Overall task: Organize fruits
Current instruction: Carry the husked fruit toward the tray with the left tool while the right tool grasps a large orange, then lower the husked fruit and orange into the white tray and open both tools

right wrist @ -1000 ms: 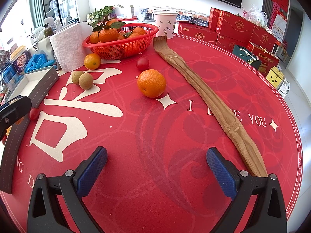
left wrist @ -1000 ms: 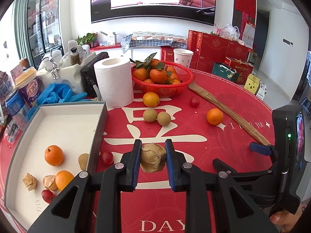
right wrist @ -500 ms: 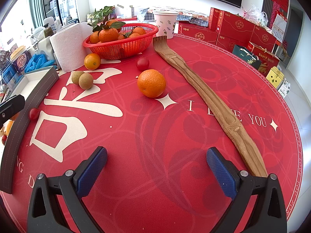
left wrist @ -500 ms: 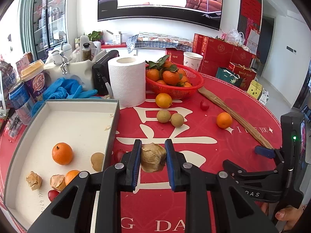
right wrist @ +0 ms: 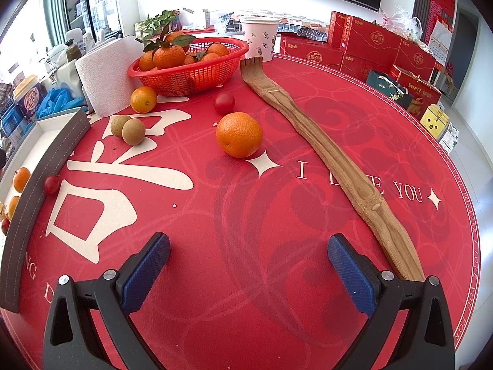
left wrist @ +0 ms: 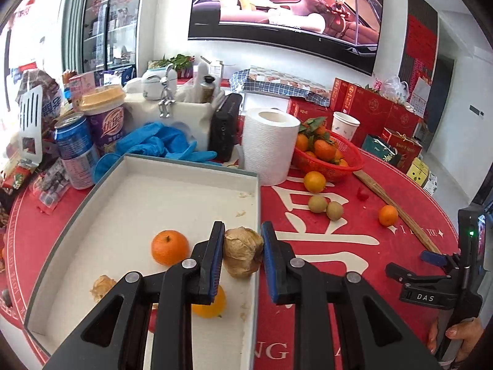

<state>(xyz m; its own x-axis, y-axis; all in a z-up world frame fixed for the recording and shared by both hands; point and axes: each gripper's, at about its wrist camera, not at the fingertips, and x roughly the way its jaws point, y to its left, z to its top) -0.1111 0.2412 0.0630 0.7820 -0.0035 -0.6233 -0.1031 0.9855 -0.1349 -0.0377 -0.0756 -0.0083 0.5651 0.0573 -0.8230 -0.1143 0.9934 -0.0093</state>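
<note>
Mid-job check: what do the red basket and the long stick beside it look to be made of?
Basket: looks like moulded plastic, glossy red, with a fine open mesh wall. Stick: seems wood or bamboo, matt brown with visible grain, a knot and a carved comb end.

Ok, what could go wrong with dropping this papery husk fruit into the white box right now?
The left gripper holds the tan papery husk fruit over the white box's right wall, so it might land outside. Dropped further in, it could knock the orange mandarin. The thin husk may also crush.
</note>
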